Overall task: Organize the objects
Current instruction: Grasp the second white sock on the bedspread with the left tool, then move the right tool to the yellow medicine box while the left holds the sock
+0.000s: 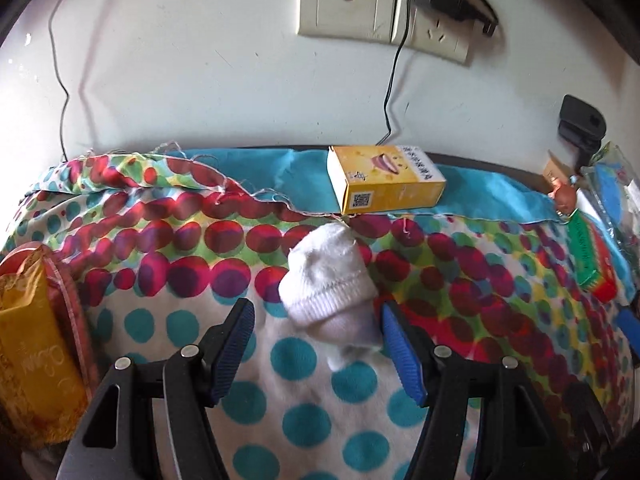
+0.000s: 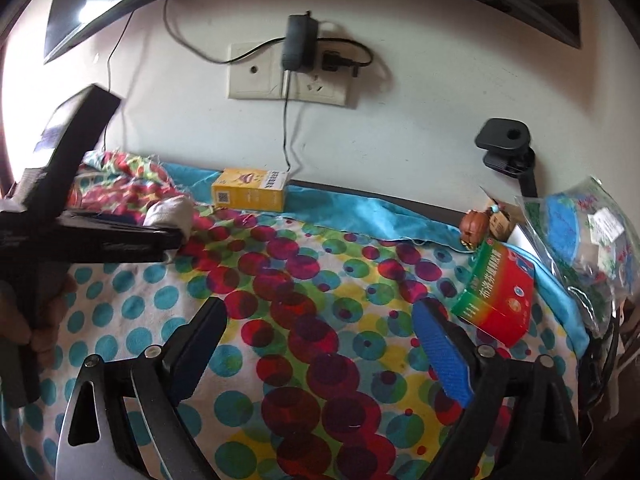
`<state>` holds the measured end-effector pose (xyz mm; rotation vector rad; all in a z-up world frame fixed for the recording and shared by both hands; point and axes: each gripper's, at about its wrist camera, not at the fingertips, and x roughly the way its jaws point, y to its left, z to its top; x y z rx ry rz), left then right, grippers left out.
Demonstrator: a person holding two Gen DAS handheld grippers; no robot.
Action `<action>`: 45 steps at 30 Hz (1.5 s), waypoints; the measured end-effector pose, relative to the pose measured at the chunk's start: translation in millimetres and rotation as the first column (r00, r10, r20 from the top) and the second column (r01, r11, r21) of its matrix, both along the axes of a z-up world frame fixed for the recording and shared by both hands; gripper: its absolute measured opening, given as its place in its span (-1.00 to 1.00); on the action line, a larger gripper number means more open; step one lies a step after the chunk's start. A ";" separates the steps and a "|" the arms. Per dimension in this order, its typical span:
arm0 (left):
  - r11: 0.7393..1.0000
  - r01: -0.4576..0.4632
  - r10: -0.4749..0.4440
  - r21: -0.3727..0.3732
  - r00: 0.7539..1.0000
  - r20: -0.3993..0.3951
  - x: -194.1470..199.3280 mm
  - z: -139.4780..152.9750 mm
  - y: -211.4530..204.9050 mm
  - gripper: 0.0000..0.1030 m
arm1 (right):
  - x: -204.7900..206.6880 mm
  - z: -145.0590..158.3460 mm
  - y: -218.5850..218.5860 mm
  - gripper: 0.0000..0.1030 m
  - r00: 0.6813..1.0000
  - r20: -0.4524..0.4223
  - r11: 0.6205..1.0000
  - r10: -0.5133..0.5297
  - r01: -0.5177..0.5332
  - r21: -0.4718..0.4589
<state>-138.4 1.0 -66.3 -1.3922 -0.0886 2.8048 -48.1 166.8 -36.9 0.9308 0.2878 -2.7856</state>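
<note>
Sock (image 1: 330, 280) lay straight ahead between my left gripper's (image 1: 318, 322) wide-open, empty fingers, long axis running away from me.

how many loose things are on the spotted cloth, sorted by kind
boxes: 2, the yellow box and the red and green box
socks: 1, the white sock
figurines: 1, the small brown figurine
plastic bags: 1, the clear bag
gold packets: 1, the gold packet
total: 6

Right hand-held gripper (image 2: 320, 334) gapes over dotted cloth (image 2: 320, 280)
</note>
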 end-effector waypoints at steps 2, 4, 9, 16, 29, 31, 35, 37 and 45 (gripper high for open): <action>1.000 -0.008 0.008 0.021 1.000 0.003 -4.5 -4.5 -1.7 0.30 | -1.0 -1.0 0.1 0.84 1.000 0.009 1.000 0.006 -0.006 -0.003; 1.000 -0.012 0.012 0.026 1.000 0.001 -7.6 -7.5 -0.8 0.30 | -2.8 -2.0 1.1 0.86 1.000 0.021 1.000 0.006 -0.006 -0.010; 1.000 0.002 -0.002 -0.002 1.000 -0.021 -8.1 -9.9 5.1 0.30 | -3.1 -2.9 0.6 0.87 1.000 0.025 1.000 0.002 -0.002 -0.007; 1.000 -0.002 0.002 0.024 1.000 -0.026 -7.3 -9.3 1.0 0.29 | -9.2 -7.7 -3.3 0.95 0.998 0.064 1.000 0.005 -0.006 0.016; 0.994 -0.050 0.056 0.095 0.996 -0.066 4.7 -1.7 -19.1 -0.41 | -16.0 -10.6 -1.7 0.95 0.995 0.098 1.000 0.006 -0.005 -0.010; 0.995 -0.076 0.082 0.061 0.993 -0.088 8.4 2.5 -18.7 -0.41 | -21.7 -8.7 -2.0 0.95 0.996 0.089 0.999 0.007 -0.004 -0.037; 0.995 -0.102 0.103 0.016 0.986 -0.133 17.5 10.8 -19.2 -0.41 | -50.6 -6.1 -19.3 0.94 0.994 0.106 0.998 0.033 -0.028 -0.051; 0.994 -0.107 0.108 0.012 0.981 -0.159 22.0 14.6 -20.1 -0.41 | -67.0 -3.4 -28.7 0.94 0.992 0.115 0.997 0.049 -0.041 -0.069; 0.990 -0.125 0.137 0.063 0.960 -0.244 31.5 22.8 -23.3 -0.41 | -137.4 -2.6 -78.0 0.95 0.980 0.141 0.990 0.138 -0.137 -0.016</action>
